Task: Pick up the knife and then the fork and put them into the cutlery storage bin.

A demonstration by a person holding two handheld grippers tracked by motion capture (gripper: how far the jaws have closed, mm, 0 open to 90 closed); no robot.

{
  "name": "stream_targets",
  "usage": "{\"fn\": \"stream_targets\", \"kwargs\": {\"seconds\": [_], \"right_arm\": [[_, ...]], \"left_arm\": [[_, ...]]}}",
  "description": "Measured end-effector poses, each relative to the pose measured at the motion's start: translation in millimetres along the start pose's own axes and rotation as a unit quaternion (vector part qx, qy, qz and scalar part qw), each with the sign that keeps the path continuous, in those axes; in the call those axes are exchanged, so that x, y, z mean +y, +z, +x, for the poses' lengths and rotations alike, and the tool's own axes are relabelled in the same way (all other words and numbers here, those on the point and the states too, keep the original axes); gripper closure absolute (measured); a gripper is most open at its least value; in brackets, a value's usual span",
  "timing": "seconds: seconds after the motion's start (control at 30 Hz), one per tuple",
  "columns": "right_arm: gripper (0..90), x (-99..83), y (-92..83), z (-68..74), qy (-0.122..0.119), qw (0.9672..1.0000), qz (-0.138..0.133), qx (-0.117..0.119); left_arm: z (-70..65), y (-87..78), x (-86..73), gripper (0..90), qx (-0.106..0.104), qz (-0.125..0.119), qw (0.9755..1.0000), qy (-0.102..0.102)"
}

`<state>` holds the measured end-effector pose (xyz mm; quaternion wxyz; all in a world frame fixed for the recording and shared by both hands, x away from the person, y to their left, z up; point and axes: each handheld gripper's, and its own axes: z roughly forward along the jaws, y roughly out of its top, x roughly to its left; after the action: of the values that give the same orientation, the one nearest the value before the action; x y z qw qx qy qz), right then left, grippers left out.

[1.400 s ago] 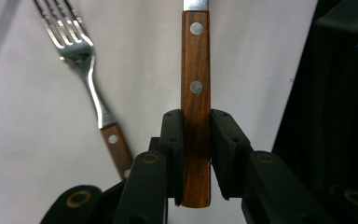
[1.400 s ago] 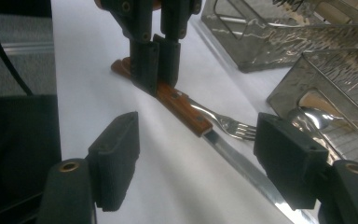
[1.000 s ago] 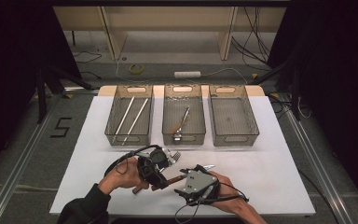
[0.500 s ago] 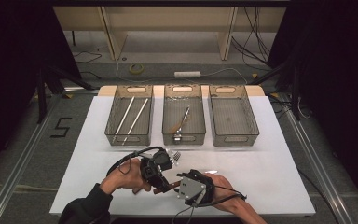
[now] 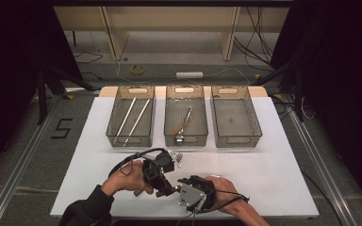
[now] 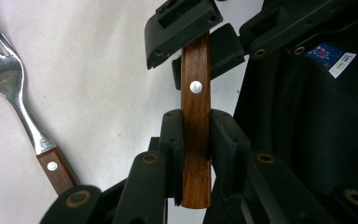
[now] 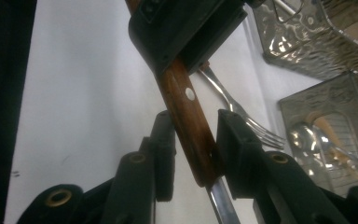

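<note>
Leftmost from above, a figure 5 (image 5: 63,128) marked on the floor. Then a white table (image 5: 273,179) bearing three mesh baskets in a row: two pale rods (image 5: 131,121) in the left basket (image 5: 111,136), a wooden-handled tool (image 5: 185,121) in the middle basket (image 5: 169,117), then the right basket (image 5: 252,117). At the near edge, left hand (image 5: 129,176) and right hand (image 5: 224,188) close together, grippers nose to nose.

Seen along the left gripper (image 6: 196,128) and not from above: a fork (image 6: 14,93) flat on the table at far left, its own wooden handle riveted. Beside it, a wooden-handled utensil (image 6: 196,140) clamped butt-end between both pads, narrow and firm. Farther up the same handle, the other gripper's jaws. At the right edge, a blue-and-white sticker (image 6: 331,55) — print too small to read.

Along the right gripper (image 7: 191,128), something extra: bare steel (image 7: 221,200) leaving the handle toward the camera. Jaws just been closing, handle between them, right pad against the wood, a slim gap at the left pad — not yet a clamp. Mesh baskets at far right.
</note>
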<state>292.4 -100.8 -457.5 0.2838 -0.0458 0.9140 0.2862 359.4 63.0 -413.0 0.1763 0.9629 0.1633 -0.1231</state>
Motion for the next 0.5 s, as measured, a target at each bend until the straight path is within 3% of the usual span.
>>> {"fn": "stream_targets", "kwargs": {"seconds": [0.07,0.13,0.3,0.4,0.5], "right_arm": [[71.8,-0.4,-0.7,0.5,-0.007,0.9999,0.005,0.006],[74.7,-2.0,-1.1,0.0,-0.031,0.9995,0.006,0.007],[81.0,-2.8,-5.1,-1.7,-0.041,0.999,-0.001,0.015],[81.2,-4.1,-4.5,-2.4,-0.044,0.9989,0.003,0.018],[81.3,-6.1,-5.5,-3.2,-0.028,0.9993,0.006,0.023]], "left_arm": [[-1.0,-0.7,-0.1,74.8,0.002,-0.005,1.0,0.001],[-0.4,-2.5,0.0,73.9,0.005,-0.011,0.9999,0.004],[-0.5,-2.4,-0.3,71.1,0.012,-0.018,0.9997,0.008],[-0.9,-0.5,0.4,70.3,0.018,-0.023,0.9996,0.006],[-0.3,-2.8,0.1,65.5,0.03,-0.033,0.999,0.0]]}}
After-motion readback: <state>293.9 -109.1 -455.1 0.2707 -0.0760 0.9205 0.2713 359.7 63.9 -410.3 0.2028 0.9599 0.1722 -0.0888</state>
